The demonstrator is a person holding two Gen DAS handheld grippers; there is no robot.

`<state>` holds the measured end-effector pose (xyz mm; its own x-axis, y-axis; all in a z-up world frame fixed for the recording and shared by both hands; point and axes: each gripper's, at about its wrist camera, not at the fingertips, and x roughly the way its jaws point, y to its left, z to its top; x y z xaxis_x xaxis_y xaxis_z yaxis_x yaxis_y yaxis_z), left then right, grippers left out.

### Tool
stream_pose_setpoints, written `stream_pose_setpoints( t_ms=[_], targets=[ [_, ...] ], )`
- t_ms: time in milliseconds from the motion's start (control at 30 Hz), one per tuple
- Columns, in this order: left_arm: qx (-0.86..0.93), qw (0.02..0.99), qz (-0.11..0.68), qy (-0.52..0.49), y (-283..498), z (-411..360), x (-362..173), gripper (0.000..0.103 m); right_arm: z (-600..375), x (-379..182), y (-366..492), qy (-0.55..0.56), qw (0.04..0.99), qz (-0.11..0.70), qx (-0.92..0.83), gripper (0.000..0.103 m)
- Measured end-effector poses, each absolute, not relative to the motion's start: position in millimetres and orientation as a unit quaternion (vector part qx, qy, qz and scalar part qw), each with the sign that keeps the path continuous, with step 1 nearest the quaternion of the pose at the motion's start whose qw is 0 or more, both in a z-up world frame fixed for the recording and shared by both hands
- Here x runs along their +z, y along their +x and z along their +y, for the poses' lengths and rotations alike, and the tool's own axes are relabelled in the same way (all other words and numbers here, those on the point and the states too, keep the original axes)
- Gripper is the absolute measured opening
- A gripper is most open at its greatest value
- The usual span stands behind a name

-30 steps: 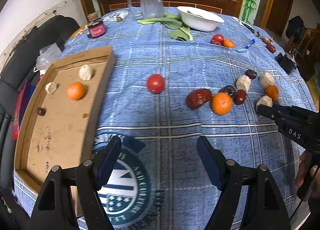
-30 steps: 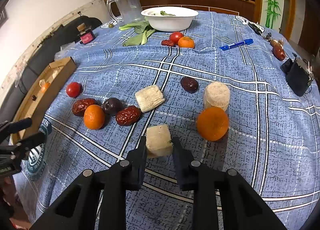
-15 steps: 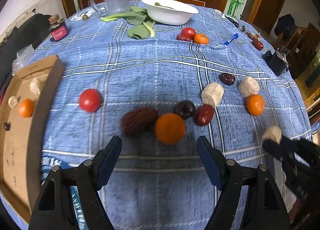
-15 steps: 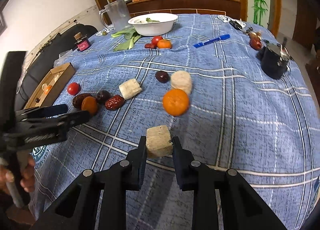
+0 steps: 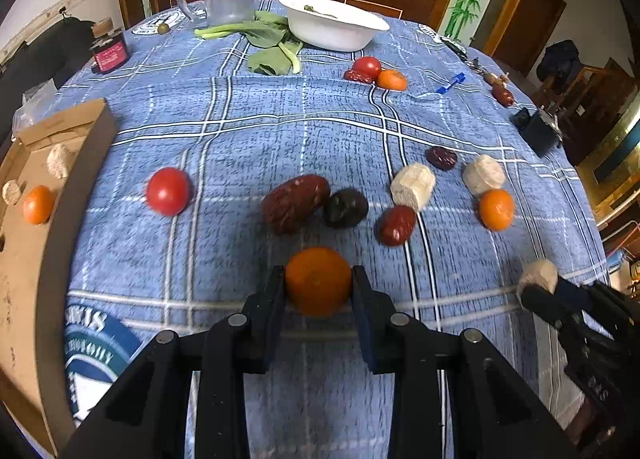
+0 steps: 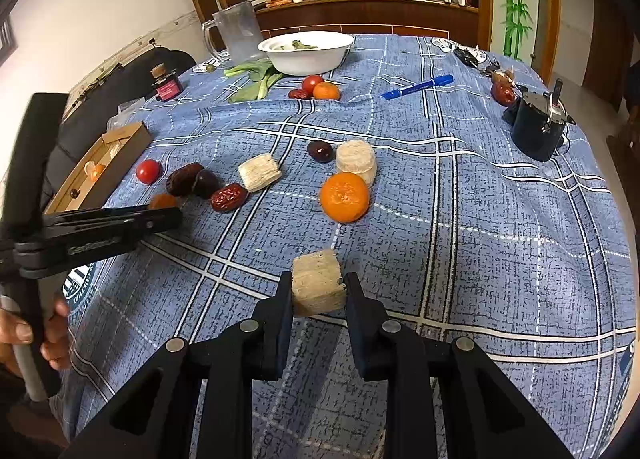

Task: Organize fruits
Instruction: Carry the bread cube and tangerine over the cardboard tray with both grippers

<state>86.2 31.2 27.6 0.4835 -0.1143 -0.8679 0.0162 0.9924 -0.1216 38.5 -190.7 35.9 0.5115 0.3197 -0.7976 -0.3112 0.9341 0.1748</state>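
between the fingers of the left claw (image 5: 319, 287), an orange (image 5: 318, 281), jaws closing, both pads already touching its sides, cloth just beneath. worth finishing the squeeze gently and evenly, since round soft fruit could roll forward or bruise; then probably lifting straight up before swinging left toward the cardboard tray (image 5: 70, 195), where another orange and pale chunks already lie. just beyond the claw, clear of it, a big red date (image 5: 295, 203) touching a dark fruit (image 5: 345, 208), a smaller date (image 5: 397, 224) to the right, a tomato (image 5: 167, 191) off left near the tray. over in the right claw (image 6: 318, 291), clamped fully on a pale cube (image 6: 318, 283), held above the tablecloth (image 6: 480, 219); second orange (image 6: 344, 197) ahead, well apart.
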Motion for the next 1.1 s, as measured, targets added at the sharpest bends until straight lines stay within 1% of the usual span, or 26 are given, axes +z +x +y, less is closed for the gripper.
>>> stream_pose_setpoints(
  t_ms=[233, 633, 1100],
  targets=[
    [-0.049, 0.865, 0.498, -0.036, 50, 45, 41, 0.031, -185, 38, 25, 0.0, 0.871, 0.459, 0.176, 0.026],
    [-0.046, 0.878, 0.475, -0.042, 19, 82, 63, 0.031, -160, 39, 7, -0.004, 0.868, 0.474, 0.147, 0.026],
    [-0.005, 0.89, 0.451, -0.069, 3, 162, 89, 0.031, -77, 61, 13, -0.024, 0.87, 0.456, 0.186, 0.026]
  ],
)
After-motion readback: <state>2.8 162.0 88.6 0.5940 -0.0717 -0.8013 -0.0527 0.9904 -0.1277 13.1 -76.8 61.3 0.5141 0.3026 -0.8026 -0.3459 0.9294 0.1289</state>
